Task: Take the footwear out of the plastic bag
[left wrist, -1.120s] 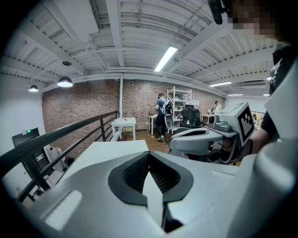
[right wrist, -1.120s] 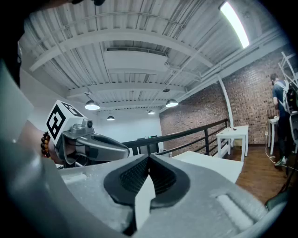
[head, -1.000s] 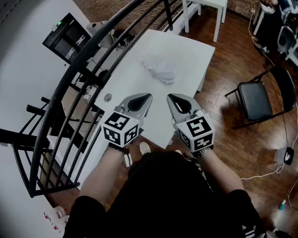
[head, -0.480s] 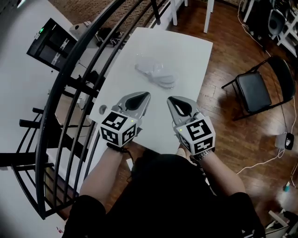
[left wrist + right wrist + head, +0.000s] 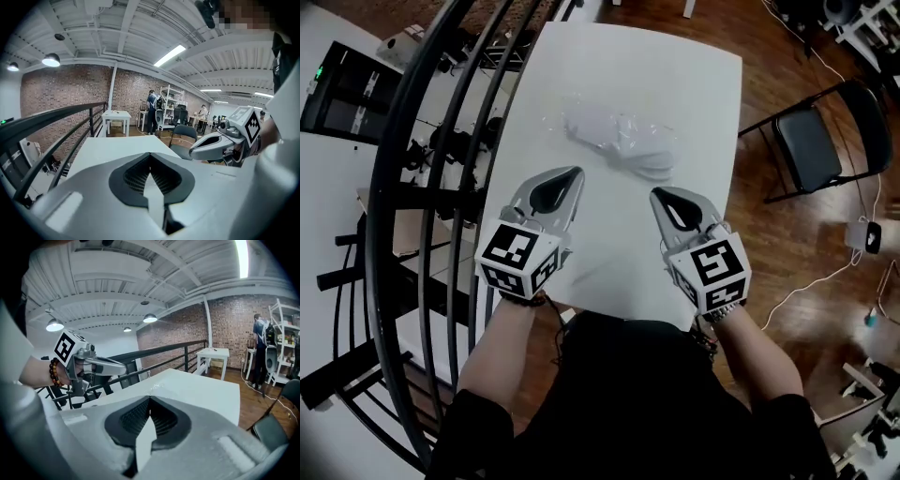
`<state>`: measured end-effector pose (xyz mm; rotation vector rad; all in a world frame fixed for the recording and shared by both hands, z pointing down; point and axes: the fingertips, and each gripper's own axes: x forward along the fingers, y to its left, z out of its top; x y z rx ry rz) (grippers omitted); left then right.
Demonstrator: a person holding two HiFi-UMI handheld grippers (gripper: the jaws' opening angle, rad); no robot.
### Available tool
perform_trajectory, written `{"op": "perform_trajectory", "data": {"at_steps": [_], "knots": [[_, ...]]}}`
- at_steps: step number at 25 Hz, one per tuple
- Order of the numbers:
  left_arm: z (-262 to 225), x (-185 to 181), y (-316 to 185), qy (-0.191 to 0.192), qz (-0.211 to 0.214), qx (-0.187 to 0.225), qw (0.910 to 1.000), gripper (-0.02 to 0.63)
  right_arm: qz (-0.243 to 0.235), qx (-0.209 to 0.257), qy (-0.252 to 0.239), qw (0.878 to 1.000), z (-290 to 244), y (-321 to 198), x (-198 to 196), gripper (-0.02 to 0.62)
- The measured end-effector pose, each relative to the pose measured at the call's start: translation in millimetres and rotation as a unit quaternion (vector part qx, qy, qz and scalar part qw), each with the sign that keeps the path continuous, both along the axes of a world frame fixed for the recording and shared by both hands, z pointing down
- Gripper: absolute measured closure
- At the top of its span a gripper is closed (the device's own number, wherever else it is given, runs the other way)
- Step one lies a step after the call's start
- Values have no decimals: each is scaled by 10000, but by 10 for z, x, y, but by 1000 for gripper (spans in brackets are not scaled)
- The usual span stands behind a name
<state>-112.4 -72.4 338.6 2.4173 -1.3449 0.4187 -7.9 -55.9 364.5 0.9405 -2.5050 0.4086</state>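
At the middle of the bench (image 5: 581, 84), the plastic bag (image 5: 623, 142) lies untouched, footwear presumably inside, with the left claw (image 5: 574, 175) and right claw (image 5: 658, 193) both closed, empty, short of it.

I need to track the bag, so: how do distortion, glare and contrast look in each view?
Head view: fisheye bends the railing into an arc; the clear plastic bag barely stands out on the white table, save small glints. Left gripper view: ceiling strip light bright, corners dark. Right gripper view: ceiling light blown out, edges vignetted.
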Motion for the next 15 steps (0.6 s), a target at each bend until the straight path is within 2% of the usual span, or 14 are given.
{"op": "perform_trajectory", "data": {"at_steps": [7, 11, 15], "knots": [[351, -520, -429, 1, -57, -208, 9998, 591, 291, -452, 558, 9970, 486, -420, -182, 568], [520, -655, -572, -41, 6, -372, 9993, 590, 501, -695, 854, 9927, 748, -645, -249, 518], [684, -722, -673, -96, 73, -520, 9986, 590, 486, -838, 1132, 9888, 935, -822, -382, 461]]}}
